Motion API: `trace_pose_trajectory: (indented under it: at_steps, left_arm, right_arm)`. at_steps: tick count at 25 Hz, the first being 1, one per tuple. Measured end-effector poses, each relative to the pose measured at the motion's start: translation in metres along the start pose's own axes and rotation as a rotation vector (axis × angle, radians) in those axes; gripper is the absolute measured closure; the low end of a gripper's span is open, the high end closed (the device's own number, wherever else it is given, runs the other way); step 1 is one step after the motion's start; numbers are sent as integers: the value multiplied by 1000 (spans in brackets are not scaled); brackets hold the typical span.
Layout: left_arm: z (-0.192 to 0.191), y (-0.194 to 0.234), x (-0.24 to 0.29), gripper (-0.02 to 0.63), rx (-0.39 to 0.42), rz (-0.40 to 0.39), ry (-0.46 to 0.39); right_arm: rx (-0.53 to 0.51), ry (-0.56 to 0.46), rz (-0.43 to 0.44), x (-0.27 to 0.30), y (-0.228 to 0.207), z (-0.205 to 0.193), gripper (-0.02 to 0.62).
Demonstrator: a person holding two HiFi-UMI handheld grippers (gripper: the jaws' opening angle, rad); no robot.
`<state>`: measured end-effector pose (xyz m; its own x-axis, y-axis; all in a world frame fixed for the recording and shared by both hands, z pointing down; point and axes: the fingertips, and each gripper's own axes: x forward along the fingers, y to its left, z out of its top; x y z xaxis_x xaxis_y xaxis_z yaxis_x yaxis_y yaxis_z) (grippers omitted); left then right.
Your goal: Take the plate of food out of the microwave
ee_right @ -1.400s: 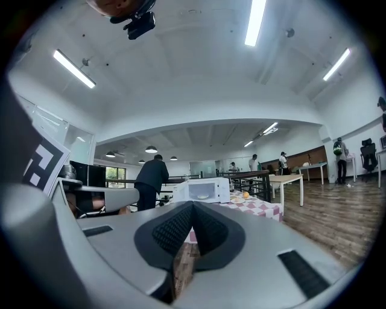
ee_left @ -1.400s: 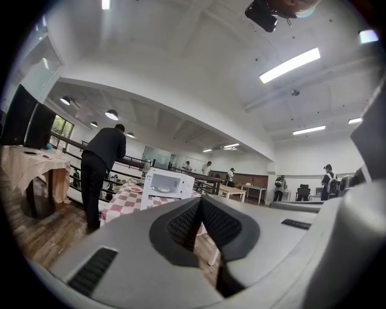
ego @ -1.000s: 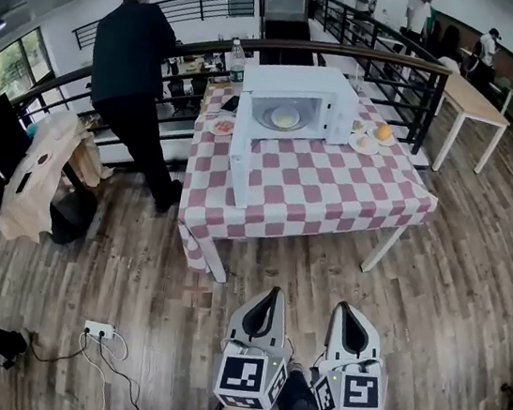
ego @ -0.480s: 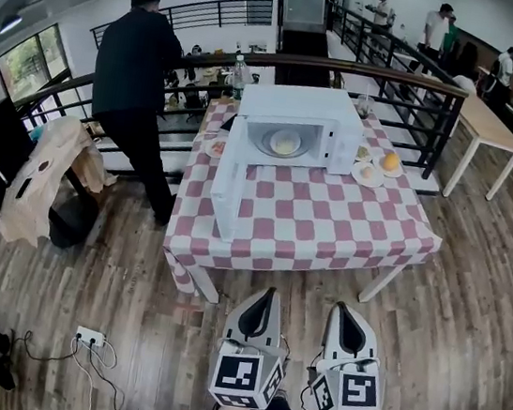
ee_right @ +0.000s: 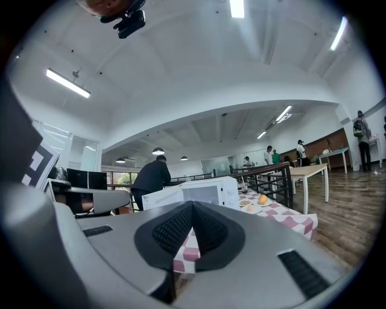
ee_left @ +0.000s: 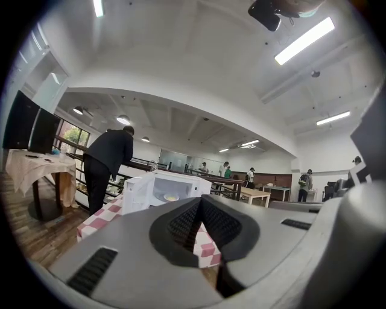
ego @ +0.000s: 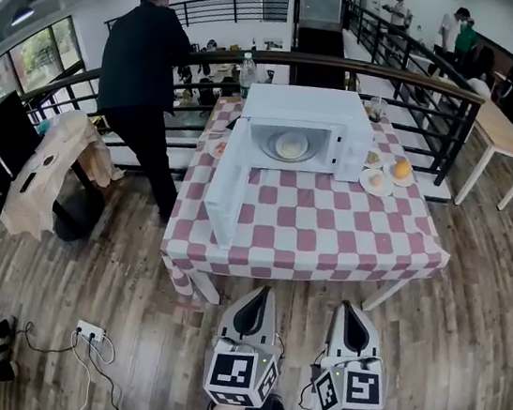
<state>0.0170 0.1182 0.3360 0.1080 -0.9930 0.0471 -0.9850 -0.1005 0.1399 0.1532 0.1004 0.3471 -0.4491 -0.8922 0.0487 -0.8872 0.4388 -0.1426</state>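
Microwave: I see the white microwave (ego: 300,130) on the far half of a table (ego: 328,233) with a red-and-white checked cloth. Its door (ego: 227,181) hangs wide open at its left side and swings out toward me.
Plate of food: the plate of food (ego: 291,146) sits inside the microwave's open cavity, on its floor, with a pale round portion on it. The left gripper view also shows it through the open front.
Left gripper: the left gripper (ego: 263,291) is low in my head view, on my side of the microwave and over the wooden floor. Its fingers are pressed together at the tips with nothing between them.
Right gripper: the right gripper (ego: 344,306) is beside the left one, facing the microwave the same way. Its fingers are clenched tight on nothing.
Plate relative to fingers: the plate is well apart from both pairs of fingertips. The near edge of the table and a strip of floor lie between them.
Right of the microwave: two small plates (ego: 376,181), one with an orange (ego: 401,168) on it.
Left of the microwave: a person in dark clothes (ego: 149,61) stands at the railing (ego: 389,71), turned away from me.
Behind the microwave: a bottle (ego: 247,73) stands near its left rear corner.
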Motion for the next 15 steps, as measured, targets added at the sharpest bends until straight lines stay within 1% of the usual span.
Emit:
trace_pose_trajectory:
  at_steps: [8, 15]
  left_arm:
    - [-5, 10, 28, 578, -2, 23, 13]
    - [-5, 22, 81, 578, -11, 15, 20]
  right_arm:
    - [9, 16, -7, 25, -18, -9, 601]
    - [2, 28, -38, 72, -46, -6, 601]
